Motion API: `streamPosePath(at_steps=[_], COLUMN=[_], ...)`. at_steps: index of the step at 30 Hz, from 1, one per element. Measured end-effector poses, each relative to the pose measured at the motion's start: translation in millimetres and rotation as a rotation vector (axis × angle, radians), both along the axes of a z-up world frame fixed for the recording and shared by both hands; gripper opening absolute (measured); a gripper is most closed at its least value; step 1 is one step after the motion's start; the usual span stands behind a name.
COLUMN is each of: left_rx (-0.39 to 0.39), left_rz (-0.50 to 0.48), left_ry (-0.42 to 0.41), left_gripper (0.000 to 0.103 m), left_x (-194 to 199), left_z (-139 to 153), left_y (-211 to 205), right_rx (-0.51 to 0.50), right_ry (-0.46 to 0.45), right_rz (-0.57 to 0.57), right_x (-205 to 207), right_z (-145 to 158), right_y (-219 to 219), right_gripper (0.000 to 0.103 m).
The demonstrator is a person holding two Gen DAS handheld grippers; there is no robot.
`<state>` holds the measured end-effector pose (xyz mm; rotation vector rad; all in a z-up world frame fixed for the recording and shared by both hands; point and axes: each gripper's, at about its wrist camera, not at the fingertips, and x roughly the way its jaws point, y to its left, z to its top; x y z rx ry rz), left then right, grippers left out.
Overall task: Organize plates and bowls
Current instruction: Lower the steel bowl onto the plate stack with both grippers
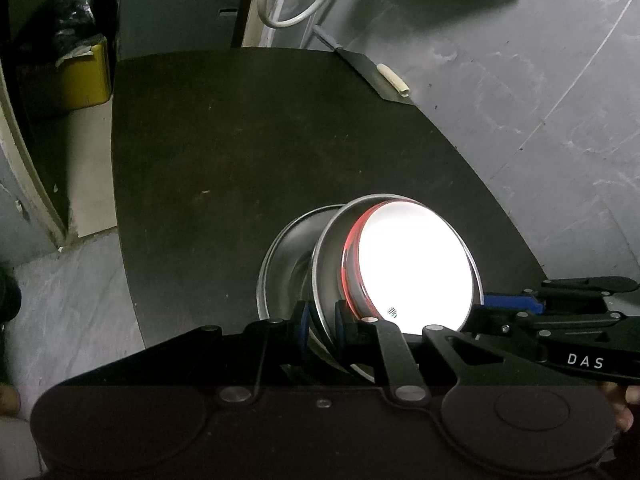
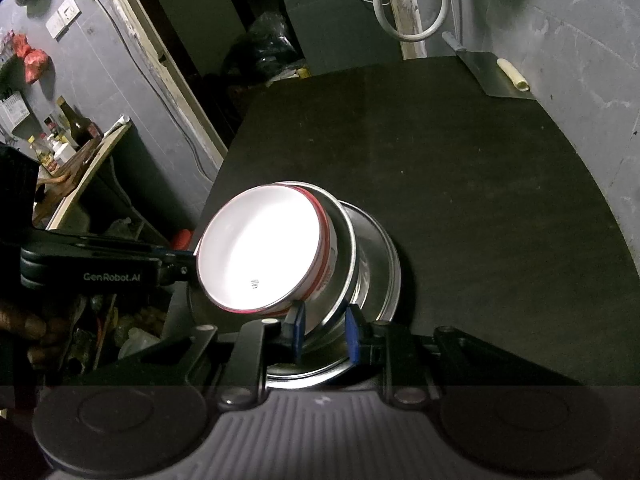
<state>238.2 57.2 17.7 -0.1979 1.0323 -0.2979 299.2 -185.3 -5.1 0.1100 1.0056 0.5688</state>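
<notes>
A white bowl with a red rim [image 1: 416,264] [image 2: 260,256] sits nested in a steel bowl [image 1: 332,264] [image 2: 344,248], which rests tilted on a second steel dish [image 1: 280,268] [image 2: 380,272] on the black table [image 1: 248,140] [image 2: 460,160]. My left gripper [image 1: 322,320] is shut on the steel bowl's rim, one blue pad outside and one inside. My right gripper [image 2: 323,330] is shut on the opposite rim of the same steel bowl. Each gripper shows from the side in the other's view, the right gripper [image 1: 532,304] and the left gripper [image 2: 176,260].
A metal scraper with a pale roll [image 1: 384,76] [image 2: 504,76] lies at the table's far right corner. A white hose [image 1: 296,4] [image 2: 412,12] hangs by the wall behind. A yellow bin [image 1: 80,76] stands left of the table. A shelf with bottles [image 2: 68,140] stands at the left.
</notes>
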Motion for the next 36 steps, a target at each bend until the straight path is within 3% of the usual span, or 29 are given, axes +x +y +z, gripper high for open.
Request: streamPosePath(at_steps=[36], left_rx=[0.008], left_rz=[0.045], left_ry=[0.046], left_gripper=[0.014], left_x=[9.6], left_z=[-17.4], left_y=[-10.5], right_rx=[-0.011], right_ry=[0.023], right_rz=[0.005], right_x=[-1.4], right_z=[-7.2], right_y=[5.9], right_gripper=[0.024])
